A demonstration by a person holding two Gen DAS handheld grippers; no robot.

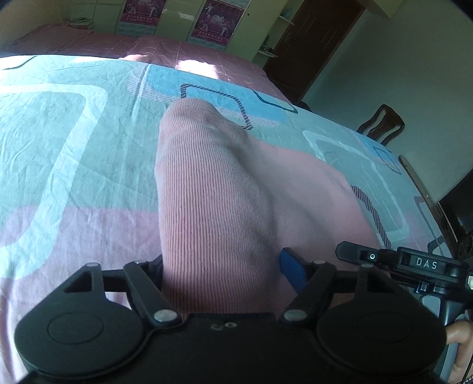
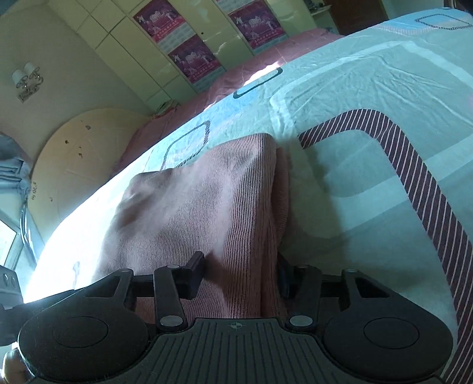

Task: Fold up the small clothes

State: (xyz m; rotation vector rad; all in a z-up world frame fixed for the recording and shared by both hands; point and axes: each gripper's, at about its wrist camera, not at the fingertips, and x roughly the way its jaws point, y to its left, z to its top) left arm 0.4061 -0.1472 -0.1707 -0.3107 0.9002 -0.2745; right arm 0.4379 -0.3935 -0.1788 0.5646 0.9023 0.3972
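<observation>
A pink ribbed garment (image 1: 212, 189) lies on the patterned bedsheet (image 1: 74, 133), one end lifted into both grippers. My left gripper (image 1: 221, 274) is shut on its near edge; the cloth covers the fingertips, with one blue pad (image 1: 291, 268) showing at the right. My right gripper (image 2: 241, 274) is shut on the same garment (image 2: 192, 201), with cloth bunched between its black fingers (image 2: 193, 273). The right gripper's body (image 1: 414, 263) shows at the right of the left wrist view, close beside the left one.
The sheet (image 2: 369, 103) has teal, blue and pink shapes with striped borders. A pink quilt (image 1: 177, 50) lies behind it. Cupboards with posters (image 1: 212, 20) stand at the back. A wooden chair (image 1: 381, 124) and a dark door stand to the right. A round board (image 2: 79, 153) leans on the wall.
</observation>
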